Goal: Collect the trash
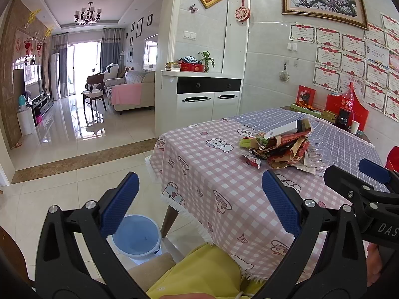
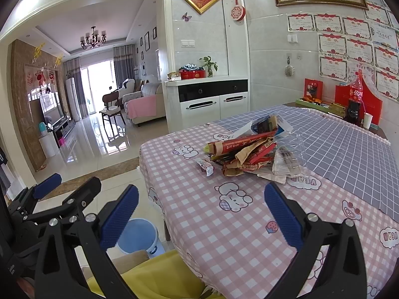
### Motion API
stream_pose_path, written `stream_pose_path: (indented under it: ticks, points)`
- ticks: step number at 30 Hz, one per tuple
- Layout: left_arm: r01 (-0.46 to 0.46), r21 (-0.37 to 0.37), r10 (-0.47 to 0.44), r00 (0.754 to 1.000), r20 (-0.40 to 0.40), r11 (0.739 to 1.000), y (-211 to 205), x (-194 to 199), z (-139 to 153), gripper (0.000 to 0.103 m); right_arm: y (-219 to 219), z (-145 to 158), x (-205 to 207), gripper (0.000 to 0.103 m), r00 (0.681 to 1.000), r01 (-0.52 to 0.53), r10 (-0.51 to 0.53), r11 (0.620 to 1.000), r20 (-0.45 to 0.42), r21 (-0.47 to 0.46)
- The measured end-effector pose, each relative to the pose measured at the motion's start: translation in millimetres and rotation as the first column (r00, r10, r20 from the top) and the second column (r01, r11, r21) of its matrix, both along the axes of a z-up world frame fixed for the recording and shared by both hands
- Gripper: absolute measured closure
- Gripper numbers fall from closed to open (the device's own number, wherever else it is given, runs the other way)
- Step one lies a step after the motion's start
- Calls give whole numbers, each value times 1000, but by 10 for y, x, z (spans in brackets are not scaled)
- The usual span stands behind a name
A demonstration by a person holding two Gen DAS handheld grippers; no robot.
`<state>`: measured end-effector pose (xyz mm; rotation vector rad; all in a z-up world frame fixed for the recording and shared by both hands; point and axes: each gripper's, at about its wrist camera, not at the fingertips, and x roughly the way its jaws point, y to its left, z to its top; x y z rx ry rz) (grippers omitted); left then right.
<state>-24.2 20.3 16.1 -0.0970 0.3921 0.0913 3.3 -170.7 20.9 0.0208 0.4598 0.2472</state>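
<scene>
While both tools hang short of the pile, we see the left hand-held gripper [image 1: 199, 204] spread wide with nothing between its blue pads [image 1: 119, 204], poised over the near edge of the surface [image 1: 199, 164] and the floor. We see the right hand-held gripper [image 2: 199, 214] spread wide as well and empty, hanging above the pink checked cloth [image 2: 224, 224].

From the left wrist view, the trash [image 1: 281, 147] lies at about 1 o'clock from the left tool, well beyond its fingertips. We make out crumpled red and brown wrappers [image 2: 249, 154], a white and blue carton [image 2: 281, 124] at the back, a small wrapper [image 2: 205, 165] just apart at the pile's 9 o'clock, and clear crinkled plastic [image 2: 296, 154] at its 3 o'clock. From the right wrist view the heap sits at 12 o'clock, nearer but not touched.

A blue bin [image 1: 137, 239] stands on the floor beside a leg of the surface; in the left view it shows at 7 o'clock, partly behind the left pad. Yellow fabric [image 1: 199, 271] fills the bottom middle of both views.

At the far end of the surface, around 2 o'clock, we see a cola bottle [image 2: 355, 99], a white cup [image 2: 367, 120] and red boxes [image 2: 313, 88] against the wall. A grey checked cloth [image 2: 349, 144] covers that far part, overlapping the pink one.
</scene>
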Motion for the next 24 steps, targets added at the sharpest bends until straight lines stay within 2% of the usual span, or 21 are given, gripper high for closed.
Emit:
stream_pose_path:
  ticks: [17, 24]
  points:
    - [8, 10, -8, 1000, -1, 1000, -1, -9, -17, 6, -6, -17, 23, 4, 1000, 17, -17, 1000, -14, 0]
    - [43, 12, -43, 999, -33, 999, -21, 163, -16, 6, -15, -46, 123, 4, 998, 40, -41, 999, -43, -4]
